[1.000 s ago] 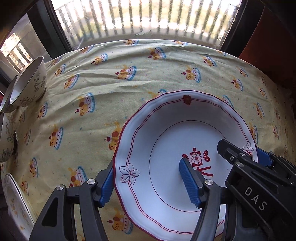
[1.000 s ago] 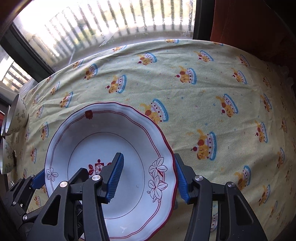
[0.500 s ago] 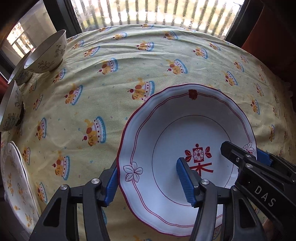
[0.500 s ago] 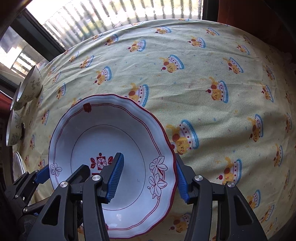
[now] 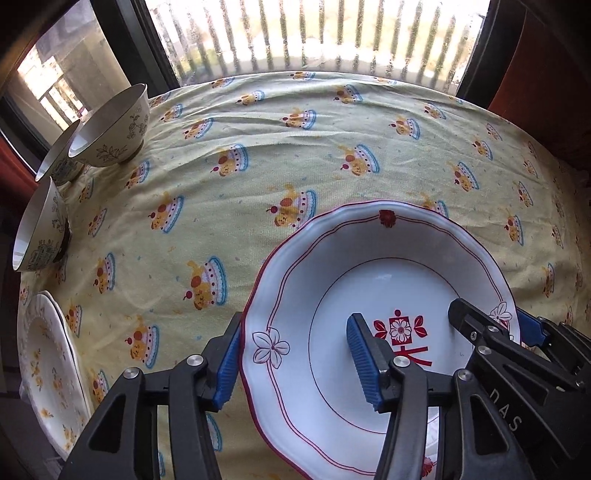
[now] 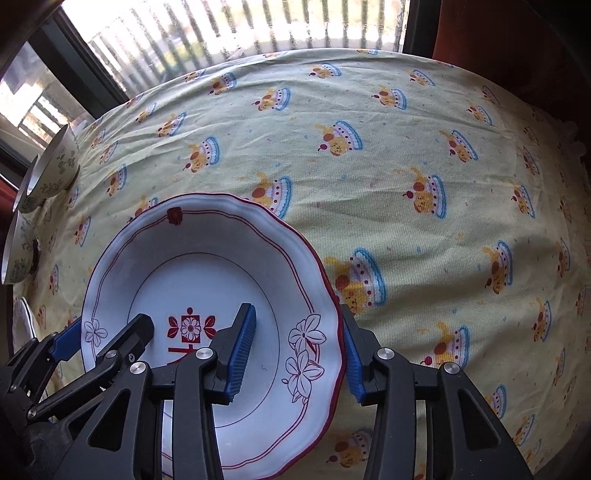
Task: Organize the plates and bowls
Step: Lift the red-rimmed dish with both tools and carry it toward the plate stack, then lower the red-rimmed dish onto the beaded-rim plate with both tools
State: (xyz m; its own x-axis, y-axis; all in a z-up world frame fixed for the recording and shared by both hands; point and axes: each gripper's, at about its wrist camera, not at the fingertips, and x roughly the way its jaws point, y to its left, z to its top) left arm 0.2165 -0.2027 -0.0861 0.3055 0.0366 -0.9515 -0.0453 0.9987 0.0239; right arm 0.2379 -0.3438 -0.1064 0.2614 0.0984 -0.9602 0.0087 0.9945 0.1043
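The left gripper (image 5: pixel 291 363), black-framed with ribbed blue pads, straddles the left rim of a white scalloped deep plate with a red edge line and a red flower emblem (image 5: pixel 369 280): one pad sits just outside the rim, the other stands inside the well. Its jaws have just been closing, yet a clear gap shows between the inner pad and the plate wall, so it is not clamped. The right gripper (image 6: pixel 297 352) mirrors this on the opposite rim, by the outlined flowers; its jaws have also just been closing, the outer pad is at the red edge, the inner one is apart from the wall. No squeeze shows on either side.

The plate lies on the pale yellow tablecloth printed with cartoon cakes (image 5: pixel 258 147), toward the near side of the table.

Further out, at the left edge, three cream bowls with leaf sprigs (image 5: pixel 110 125) stand close together, apparently not nested, and nearer the camera a white plate with small orange flowers (image 5: pixel 48 365) lies at the corner, seemingly on a second one. A barred window (image 5: pixel 314 33) runs behind the table.

Judging by this, the sorting is partly done: the flowered plates look gathered. The red-rimmed plate is not yet lifted, and probably belongs with that pile. Stacking the bowls appears to remain.
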